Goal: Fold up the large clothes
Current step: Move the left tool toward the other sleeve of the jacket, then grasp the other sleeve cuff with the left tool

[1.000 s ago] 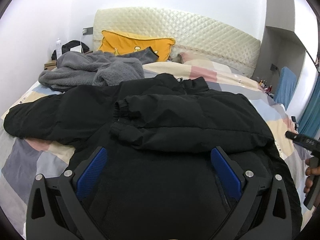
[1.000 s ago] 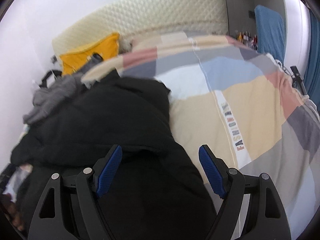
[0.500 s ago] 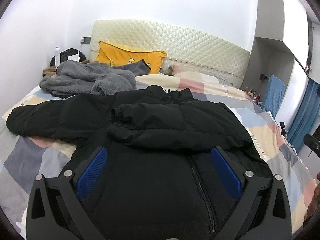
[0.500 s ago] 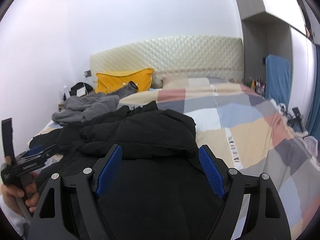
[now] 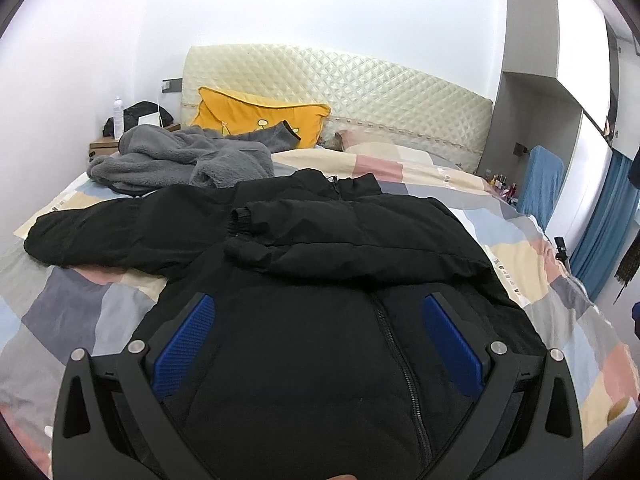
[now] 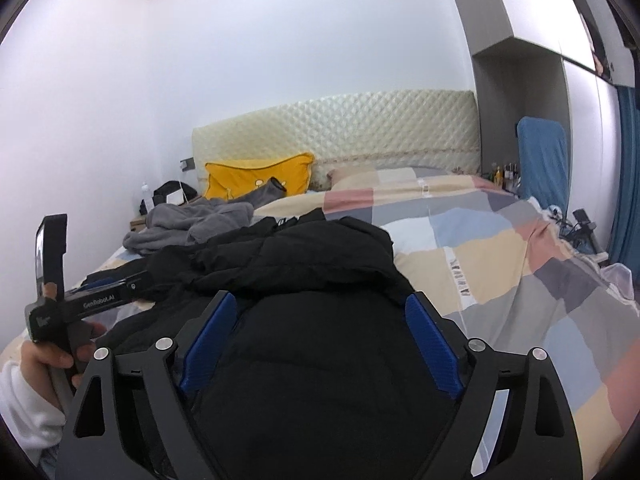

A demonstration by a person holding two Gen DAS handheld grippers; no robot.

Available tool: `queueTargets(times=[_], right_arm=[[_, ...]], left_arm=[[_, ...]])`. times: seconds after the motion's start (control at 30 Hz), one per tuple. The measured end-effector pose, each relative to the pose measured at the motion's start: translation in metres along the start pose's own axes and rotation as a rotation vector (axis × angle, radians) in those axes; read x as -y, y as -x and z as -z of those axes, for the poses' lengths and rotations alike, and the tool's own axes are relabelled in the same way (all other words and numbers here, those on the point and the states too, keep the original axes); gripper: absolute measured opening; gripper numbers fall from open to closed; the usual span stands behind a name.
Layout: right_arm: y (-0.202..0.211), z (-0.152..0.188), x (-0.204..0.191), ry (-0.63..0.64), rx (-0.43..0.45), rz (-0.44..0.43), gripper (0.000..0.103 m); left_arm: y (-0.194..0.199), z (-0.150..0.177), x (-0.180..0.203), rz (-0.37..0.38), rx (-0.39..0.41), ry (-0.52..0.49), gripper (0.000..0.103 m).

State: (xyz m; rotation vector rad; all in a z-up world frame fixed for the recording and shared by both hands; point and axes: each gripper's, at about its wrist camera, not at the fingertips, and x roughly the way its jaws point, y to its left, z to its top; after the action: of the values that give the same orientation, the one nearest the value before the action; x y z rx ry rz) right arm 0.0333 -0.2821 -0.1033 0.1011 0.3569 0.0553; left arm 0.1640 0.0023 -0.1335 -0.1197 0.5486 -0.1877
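Note:
A large black puffer jacket (image 5: 320, 264) lies front-up on the checked bedspread (image 5: 80, 304). Its right sleeve is folded across the chest, and its left sleeve (image 5: 104, 232) stretches out flat to the left. My left gripper (image 5: 316, 336) is open and empty above the jacket's lower front, near the zip. My right gripper (image 6: 320, 336) is open and empty above the jacket's (image 6: 320, 280) right side. The left gripper's body also shows in the right wrist view (image 6: 92, 300), held in a hand.
A grey fleece garment (image 5: 180, 160) lies bunched at the bed's far left. A yellow pillow (image 5: 260, 120) leans on the quilted headboard (image 5: 360, 92). A nightstand (image 5: 104, 146) with a bottle stands far left. A blue chair (image 5: 540, 184) and curtain stand right of the bed.
Both grippers have pulled back and risen away from the jacket. The right wrist view has swung from looking down at the bedspread to level across the bed. The jacket has not moved.

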Motion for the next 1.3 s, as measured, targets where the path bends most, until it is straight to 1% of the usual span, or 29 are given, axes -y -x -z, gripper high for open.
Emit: queueTargets(times=[0.13,0.23,0.33,0.4,0.47,0.53,0.6,0.63,0.7,0.77,0.83,0.9,1.0,1.1,1.2,1.3], right_arm=[[-0.006,0.000,0.001,0.005,0.002,0.000,0.089],[-0.009,0.003,0.004,0.001,-0.004,0.001,0.089],[-0.012,0.004,0.005,-0.008,-0.018,-0.008,0.090],[-0.013,0.005,0.005,-0.013,-0.021,-0.012,0.090],[-0.013,0.005,0.005,-0.015,-0.019,-0.015,0.090],[-0.014,0.005,0.005,-0.013,-0.021,-0.012,0.090],[-0.014,0.005,0.005,-0.012,-0.022,-0.006,0.090],[-0.015,0.005,0.005,-0.012,-0.024,-0.004,0.090],[-0.017,0.006,0.004,-0.016,-0.027,-0.003,0.090],[-0.019,0.006,0.005,-0.022,-0.031,-0.008,0.090],[-0.022,0.007,0.008,-0.041,-0.036,-0.007,0.090],[-0.025,0.008,0.013,-0.066,-0.041,-0.014,0.090],[-0.027,0.008,0.016,-0.084,-0.042,-0.005,0.090],[-0.027,0.008,0.018,-0.093,-0.039,0.013,0.090],[-0.030,0.007,0.016,-0.091,-0.041,0.031,0.090],[-0.033,0.007,0.010,-0.068,-0.052,0.050,0.090]], left_arm=[[0.000,-0.006,-0.005,0.014,-0.015,0.012,0.103],[-0.002,-0.016,-0.016,0.029,-0.045,0.042,0.103],[0.001,-0.037,-0.032,0.024,-0.050,0.073,0.103],[0.006,-0.054,-0.043,0.013,-0.035,0.082,0.103],[0.012,-0.073,-0.052,-0.020,-0.013,0.070,0.103],[0.020,-0.094,-0.061,-0.066,0.010,0.036,0.103],[0.029,-0.114,-0.071,-0.145,0.034,0.000,0.103],[0.033,-0.123,-0.076,-0.163,0.047,-0.007,0.103],[0.043,-0.145,-0.091,-0.191,0.072,-0.002,0.103],[0.049,-0.166,-0.107,-0.209,0.080,0.005,0.103],[0.052,-0.183,-0.123,-0.232,0.077,0.015,0.103],[0.053,-0.197,-0.143,-0.228,0.063,0.033,0.103],[0.053,-0.208,-0.171,-0.242,0.053,0.057,0.103],[0.051,-0.209,-0.204,-0.254,0.043,0.095,0.103],[0.043,-0.201,-0.236,-0.282,0.020,0.111,0.103],[0.028,-0.184,-0.273,-0.297,-0.012,0.157,0.103]])
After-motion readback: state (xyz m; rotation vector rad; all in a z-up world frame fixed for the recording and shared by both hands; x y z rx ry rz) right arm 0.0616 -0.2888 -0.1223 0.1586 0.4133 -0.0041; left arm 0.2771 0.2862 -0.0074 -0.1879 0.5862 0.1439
